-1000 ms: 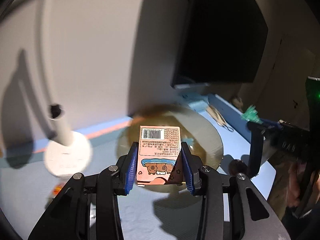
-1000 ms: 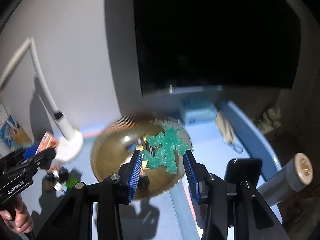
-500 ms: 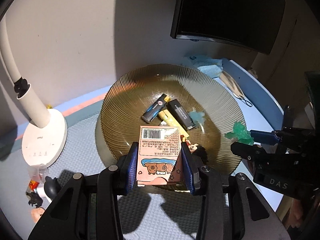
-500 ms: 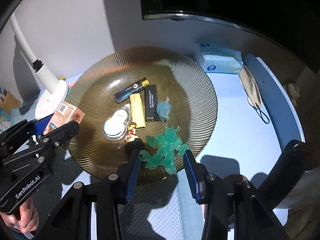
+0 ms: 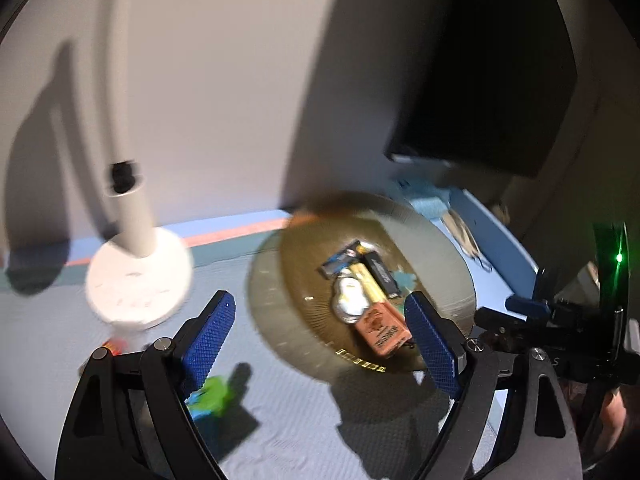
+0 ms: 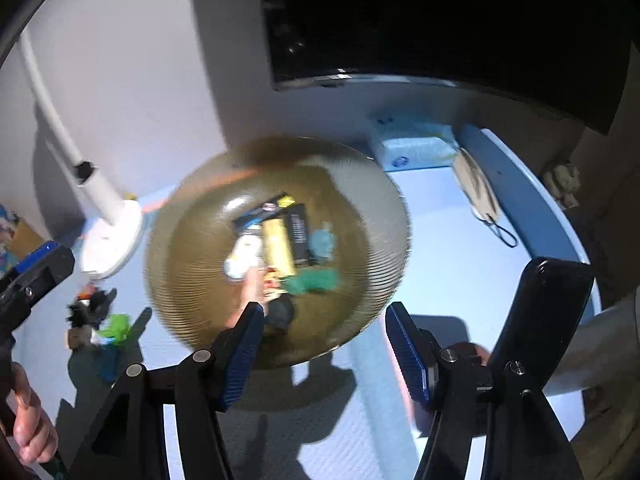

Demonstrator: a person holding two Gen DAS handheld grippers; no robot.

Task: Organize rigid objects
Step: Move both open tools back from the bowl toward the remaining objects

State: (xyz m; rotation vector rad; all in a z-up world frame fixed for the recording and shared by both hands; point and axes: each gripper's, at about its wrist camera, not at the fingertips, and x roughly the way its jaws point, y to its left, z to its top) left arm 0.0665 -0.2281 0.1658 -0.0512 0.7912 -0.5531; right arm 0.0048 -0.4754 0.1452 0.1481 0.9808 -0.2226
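Observation:
A ribbed amber glass plate point(image 5: 272, 280) point(image 6: 188, 264) sits on the blue table. In it lie a pink box point(image 5: 380, 328) point(image 6: 250, 286), a green toy figure point(image 6: 316, 282), a yellow bar point(image 6: 278, 246), a black stick point(image 6: 298, 230), a dark blue bar point(image 5: 338, 260) and a white round item point(image 5: 348, 294). My left gripper point(image 5: 320, 348) is open and empty just in front of the plate. My right gripper point(image 6: 322, 348) is open and empty above the plate's near rim. The left gripper also shows at the left edge of the right wrist view point(image 6: 32, 276).
A white desk lamp point(image 5: 138, 276) point(image 6: 108, 236) stands left of the plate. Small toys, one green point(image 5: 212, 396) point(image 6: 114, 330), lie near its base. A dark monitor point(image 6: 440, 20), a blue tissue pack point(image 6: 412, 148) and a face mask point(image 6: 478, 190) are behind and to the right.
Both grippers opened: the pink box and the green figure left the jaws and now lie in the plate. Both grippers pulled back and tilted; the views are motion-blurred.

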